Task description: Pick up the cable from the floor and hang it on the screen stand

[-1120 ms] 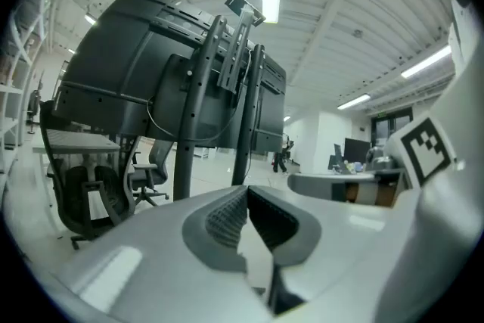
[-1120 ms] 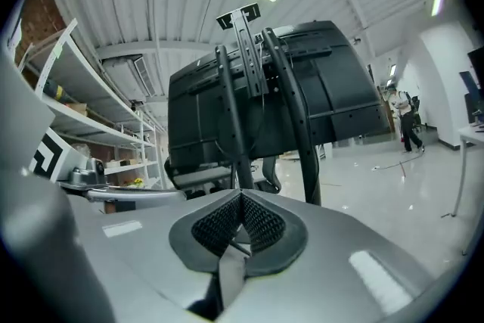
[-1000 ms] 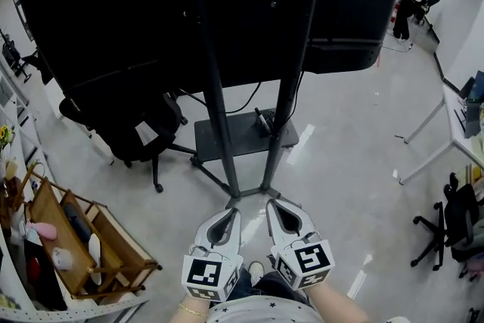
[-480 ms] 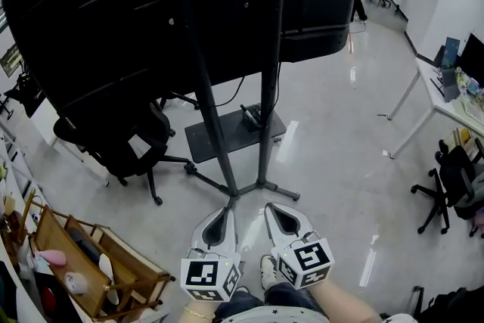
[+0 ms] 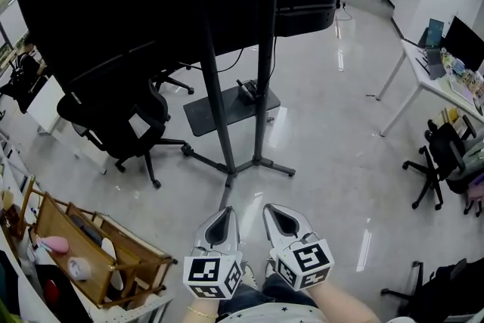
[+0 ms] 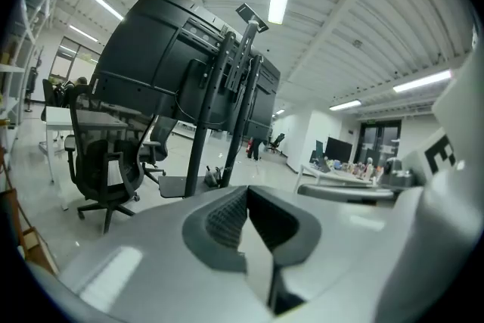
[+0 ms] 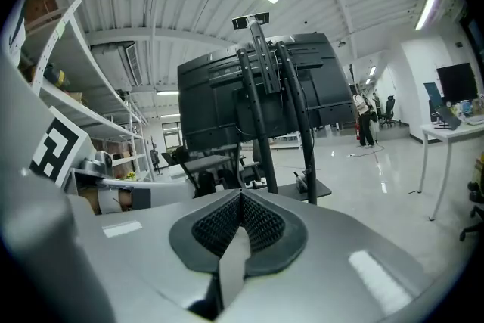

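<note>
The screen stand (image 5: 214,87) rises ahead of me, two dark poles carrying a big black screen (image 5: 136,4) seen from behind. A black cable (image 5: 236,60) droops from the screen toward a dark box (image 5: 247,92) on the stand's grey base plate (image 5: 212,116). I make out no loose cable on the floor. My left gripper (image 5: 221,217) and right gripper (image 5: 281,214) are held side by side low in the head view, short of the stand's feet, both shut and empty. The stand (image 6: 198,140) also fills the left gripper view, and the stand (image 7: 261,125) the right gripper view.
A black office chair (image 5: 125,121) stands left of the stand. A wooden rack (image 5: 83,238) with small items is at my near left. At the right are a white desk (image 5: 423,79) and another black chair (image 5: 442,163). Glossy grey floor lies between.
The stand now sits farther off and the view has swung right, showing more floor before its feet. Both grippers keep their place side by side, still shut.
</note>
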`<action>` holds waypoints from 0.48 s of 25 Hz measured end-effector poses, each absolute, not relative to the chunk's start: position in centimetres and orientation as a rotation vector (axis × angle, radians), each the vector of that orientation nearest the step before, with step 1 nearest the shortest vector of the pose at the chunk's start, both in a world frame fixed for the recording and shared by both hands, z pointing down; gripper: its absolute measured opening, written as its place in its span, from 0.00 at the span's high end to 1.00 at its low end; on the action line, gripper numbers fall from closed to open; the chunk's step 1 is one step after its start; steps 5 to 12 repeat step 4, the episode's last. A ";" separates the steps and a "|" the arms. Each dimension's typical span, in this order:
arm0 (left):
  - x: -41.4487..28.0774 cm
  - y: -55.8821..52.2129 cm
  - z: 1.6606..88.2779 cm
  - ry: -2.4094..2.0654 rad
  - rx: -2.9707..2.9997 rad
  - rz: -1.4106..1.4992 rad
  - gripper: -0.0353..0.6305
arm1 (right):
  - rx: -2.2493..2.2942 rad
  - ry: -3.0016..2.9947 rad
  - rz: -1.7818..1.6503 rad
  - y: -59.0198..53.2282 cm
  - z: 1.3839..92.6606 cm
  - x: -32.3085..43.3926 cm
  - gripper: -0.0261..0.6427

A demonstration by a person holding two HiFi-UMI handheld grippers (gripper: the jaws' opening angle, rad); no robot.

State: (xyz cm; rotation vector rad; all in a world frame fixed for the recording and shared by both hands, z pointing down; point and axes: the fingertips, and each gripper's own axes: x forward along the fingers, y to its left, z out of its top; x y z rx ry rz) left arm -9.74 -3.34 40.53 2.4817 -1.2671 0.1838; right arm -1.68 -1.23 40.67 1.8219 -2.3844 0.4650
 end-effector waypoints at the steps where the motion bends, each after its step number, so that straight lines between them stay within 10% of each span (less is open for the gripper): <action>1: -9.8 -2.9 40.4 -1.261 2.481 0.178 0.94 | 1.817 -2.383 0.468 -0.7 40.7 -1.8 0.97; 12: -9.8 -1.3 39.8 -1.253 2.488 0.173 0.94 | 1.806 -2.383 0.486 1.1 40.7 -2.3 0.97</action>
